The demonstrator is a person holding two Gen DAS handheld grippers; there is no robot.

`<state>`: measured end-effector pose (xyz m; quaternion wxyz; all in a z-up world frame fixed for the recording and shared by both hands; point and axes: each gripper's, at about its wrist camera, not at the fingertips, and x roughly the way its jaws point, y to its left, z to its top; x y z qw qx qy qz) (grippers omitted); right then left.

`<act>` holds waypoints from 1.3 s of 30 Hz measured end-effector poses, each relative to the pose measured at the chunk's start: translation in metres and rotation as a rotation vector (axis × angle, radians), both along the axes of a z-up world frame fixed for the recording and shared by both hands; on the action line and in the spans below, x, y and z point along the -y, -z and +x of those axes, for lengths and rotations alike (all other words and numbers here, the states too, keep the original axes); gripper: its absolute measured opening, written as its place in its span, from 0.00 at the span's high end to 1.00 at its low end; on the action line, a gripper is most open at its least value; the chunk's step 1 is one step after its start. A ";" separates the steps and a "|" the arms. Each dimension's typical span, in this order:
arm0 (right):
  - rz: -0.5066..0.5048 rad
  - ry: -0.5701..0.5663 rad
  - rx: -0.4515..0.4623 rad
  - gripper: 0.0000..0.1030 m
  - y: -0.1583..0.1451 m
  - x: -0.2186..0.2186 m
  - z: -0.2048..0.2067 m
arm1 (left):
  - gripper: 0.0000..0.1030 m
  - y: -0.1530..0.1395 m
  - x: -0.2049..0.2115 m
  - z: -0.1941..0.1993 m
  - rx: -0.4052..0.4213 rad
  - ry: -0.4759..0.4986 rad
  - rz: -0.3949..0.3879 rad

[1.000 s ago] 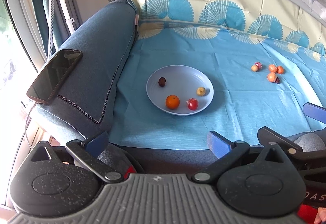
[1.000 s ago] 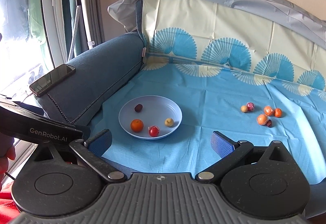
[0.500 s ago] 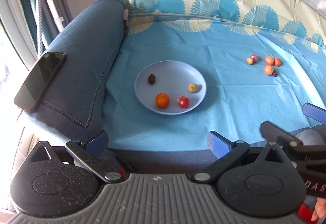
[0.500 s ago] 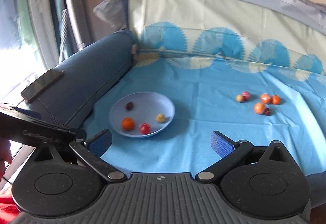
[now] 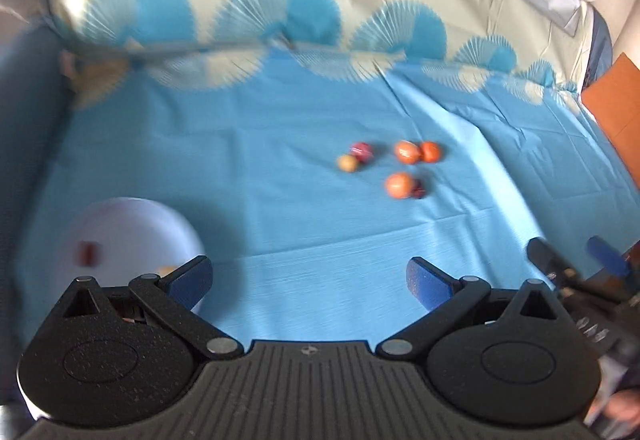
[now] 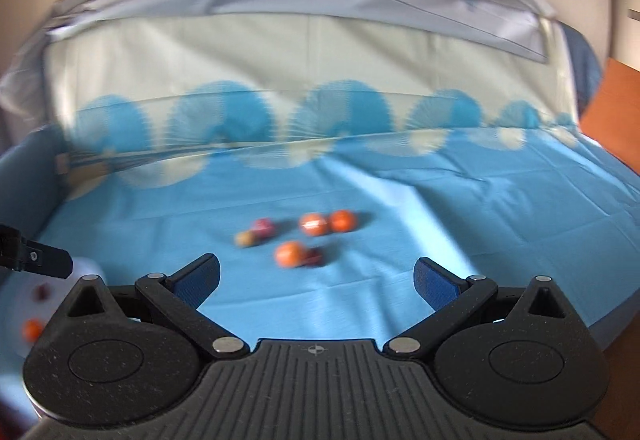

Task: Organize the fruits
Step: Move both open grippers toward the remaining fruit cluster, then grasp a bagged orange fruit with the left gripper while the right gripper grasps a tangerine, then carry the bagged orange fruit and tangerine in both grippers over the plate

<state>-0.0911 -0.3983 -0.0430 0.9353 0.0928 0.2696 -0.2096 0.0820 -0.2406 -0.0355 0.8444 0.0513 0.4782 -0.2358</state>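
Several small loose fruits (image 5: 396, 165) lie in a cluster on the blue cloth: orange ones, a yellowish one (image 5: 347, 163) and dark red ones. They also show in the right wrist view (image 6: 300, 238). A pale plate (image 5: 132, 236) with fruit in it sits at the lower left, also at the left edge of the right wrist view (image 6: 86, 268). My left gripper (image 5: 310, 280) is open and empty, short of the cluster. My right gripper (image 6: 316, 282) is open and empty, just short of the nearest orange fruit (image 6: 289, 254). Both views are blurred.
The blue cloth (image 5: 280, 143) covers a sofa seat and its backrest (image 6: 280, 51). A blue armrest (image 5: 24, 111) stands at the left. An orange-brown surface (image 6: 612, 111) is at the right edge. The right gripper shows at the lower right of the left wrist view (image 5: 576, 272).
Both grippers have swung right, from facing the plate to facing the loose fruit cluster, and moved closer to it. Both stay open and empty.
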 end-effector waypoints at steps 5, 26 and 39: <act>0.024 0.043 -0.026 0.01 0.056 0.073 0.057 | 0.00 0.047 0.087 0.059 -0.127 -0.054 -0.023; -0.054 -0.150 -0.127 0.11 0.187 0.155 0.233 | 0.00 0.172 0.178 0.159 -0.285 -0.085 0.075; -0.039 -0.096 -0.111 0.66 0.151 0.155 0.189 | 0.61 0.126 0.153 0.124 -0.231 0.045 -0.036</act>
